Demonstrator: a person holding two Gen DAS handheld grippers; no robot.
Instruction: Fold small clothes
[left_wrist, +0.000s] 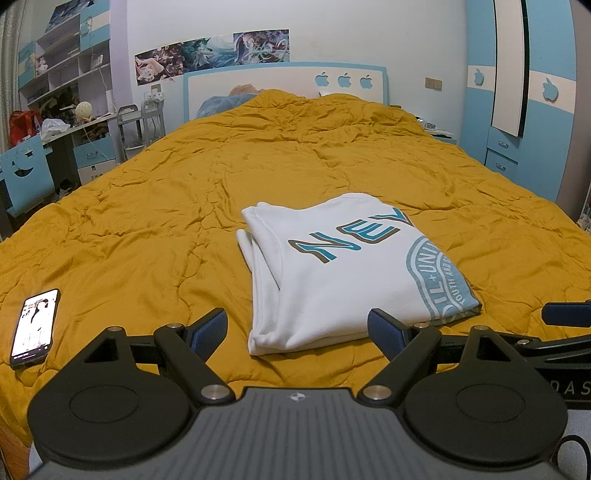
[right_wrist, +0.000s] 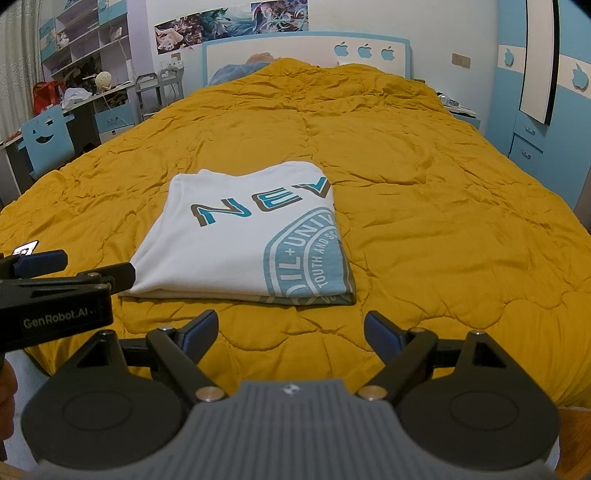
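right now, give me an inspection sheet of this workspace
surface: bed with a wrinkled mustard quilt, bare around the shirt
job's things: white shirt folded into a rectangle, lying flat, teal print facing up
clutter: phone with its screen lit, on the quilt to the left of the shirt
claws: left claw open, at the shirt's near edge, holding nothing; right claw open, short of the shirt, holding nothing
cables: nothing seen on the bed
surroundings: blue and white headboard, wardrobe to the right, cluttered desk and shelves to the left, posters on the wall
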